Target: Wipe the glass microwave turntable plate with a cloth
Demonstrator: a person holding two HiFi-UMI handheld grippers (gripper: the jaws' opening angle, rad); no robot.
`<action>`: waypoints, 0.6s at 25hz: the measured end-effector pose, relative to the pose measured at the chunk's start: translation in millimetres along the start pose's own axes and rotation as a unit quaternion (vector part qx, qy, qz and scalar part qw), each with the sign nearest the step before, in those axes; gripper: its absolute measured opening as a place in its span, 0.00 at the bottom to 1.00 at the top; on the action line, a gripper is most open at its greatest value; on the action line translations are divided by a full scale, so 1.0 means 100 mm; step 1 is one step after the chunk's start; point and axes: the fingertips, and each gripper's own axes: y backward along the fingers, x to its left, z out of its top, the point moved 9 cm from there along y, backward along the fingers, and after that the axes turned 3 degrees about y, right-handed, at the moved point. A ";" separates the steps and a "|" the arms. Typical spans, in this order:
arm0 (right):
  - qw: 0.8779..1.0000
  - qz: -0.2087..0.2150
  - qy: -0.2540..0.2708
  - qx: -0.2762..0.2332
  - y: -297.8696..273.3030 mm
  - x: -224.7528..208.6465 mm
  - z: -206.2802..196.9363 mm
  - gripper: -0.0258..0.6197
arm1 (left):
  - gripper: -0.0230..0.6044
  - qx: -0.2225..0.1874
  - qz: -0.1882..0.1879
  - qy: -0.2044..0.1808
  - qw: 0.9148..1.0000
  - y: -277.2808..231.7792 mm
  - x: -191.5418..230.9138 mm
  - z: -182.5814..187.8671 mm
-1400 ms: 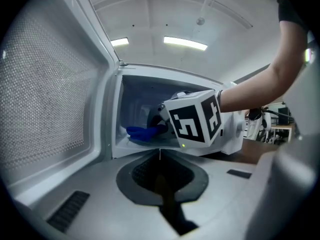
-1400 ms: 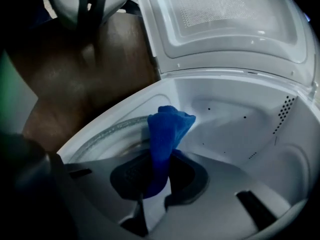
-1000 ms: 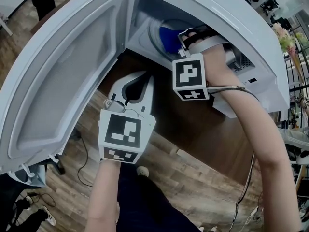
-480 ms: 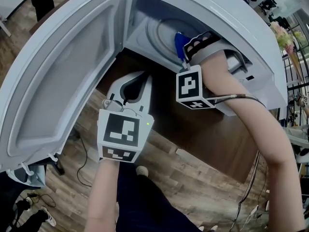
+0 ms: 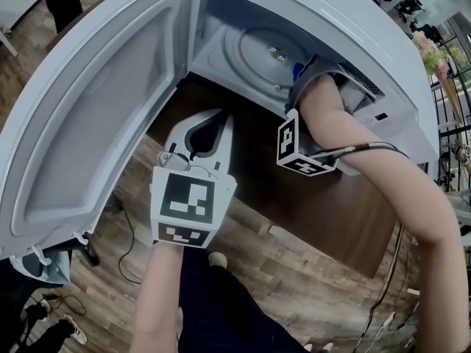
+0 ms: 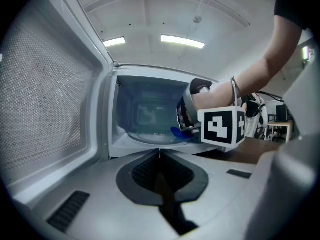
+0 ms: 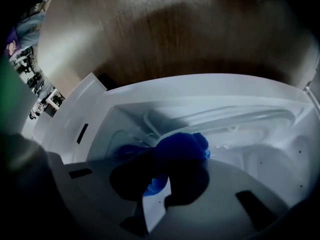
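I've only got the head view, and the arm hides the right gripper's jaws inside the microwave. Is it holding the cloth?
Observer: Yes. The right gripper view shows the right gripper shut on a bunched blue cloth.
Operator: Where is the cloth relative to the plate?
Observer: In the left gripper view it sits low at the right front edge of the plate. I can't confirm contact.
Operator: And the left gripper?
Observer: Its own view shows the left gripper with jaws together and nothing between them, aimed at the open microwave.
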 end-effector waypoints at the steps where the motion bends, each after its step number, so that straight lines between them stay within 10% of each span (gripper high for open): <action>1: 1.000 -0.004 -0.003 0.000 0.00 0.00 0.00 0.10 | 0.05 0.000 0.000 0.000 1.000 0.00 0.00 0.00; 9: 0.987 -0.115 -0.113 -0.018 0.09 -0.03 -0.10 0.10 | 0.05 0.002 -0.003 -0.001 1.000 0.00 -0.03 -0.02; 15: 0.949 -0.180 -0.238 -0.100 0.38 -0.28 -0.20 0.10 | 0.05 0.005 0.002 -0.001 1.000 0.05 0.02 -0.04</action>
